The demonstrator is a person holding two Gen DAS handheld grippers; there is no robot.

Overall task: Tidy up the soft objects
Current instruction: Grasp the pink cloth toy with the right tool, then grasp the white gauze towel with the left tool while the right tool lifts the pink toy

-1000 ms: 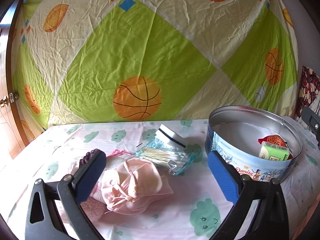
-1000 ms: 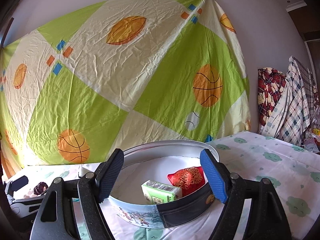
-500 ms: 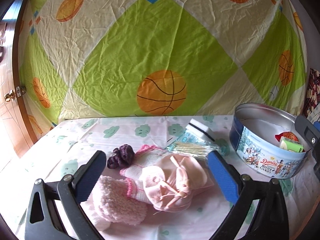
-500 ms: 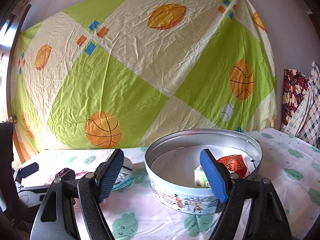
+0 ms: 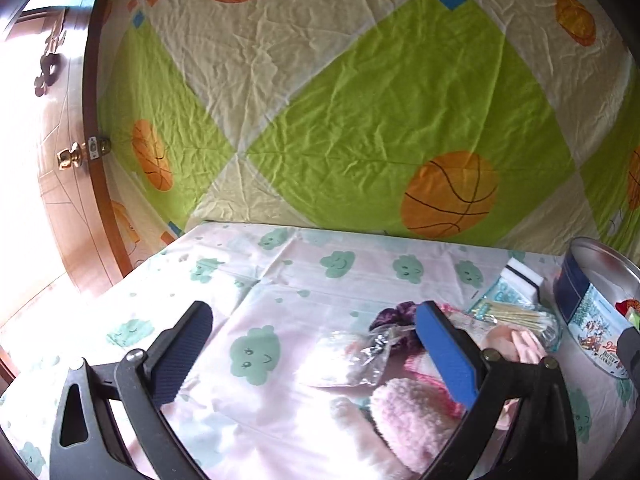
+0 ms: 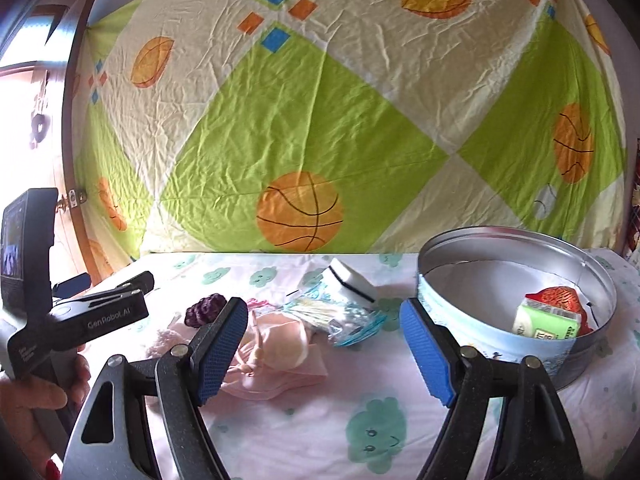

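Observation:
A pile of soft things lies on the cloud-print tablecloth (image 5: 280, 280): a fluffy pink sock (image 5: 404, 412), a pale pink baby cap (image 6: 276, 344) and a purple scrunchie (image 6: 206, 309), also in the left wrist view (image 5: 394, 314). My left gripper (image 5: 316, 360) is open and empty, left of the pile; its right finger overlaps the pink items. My right gripper (image 6: 324, 352) is open and empty, above the table between the cap and the round cookie tin (image 6: 516, 304). The left gripper's body also shows in the right wrist view (image 6: 96, 312).
The tin holds a green pack (image 6: 548, 322) and a red pouch (image 6: 560, 298). A bag of cotton swabs (image 6: 340, 316) and a white sponge block (image 6: 352, 278) lie between pile and tin. A basketball-print sheet (image 6: 320, 120) hangs behind; a wooden door (image 5: 60, 160) is at left.
My left gripper has swung left, so the pile and tin slid to the right of its view. My right gripper has swung left too; the tin moved right and the pile came into view.

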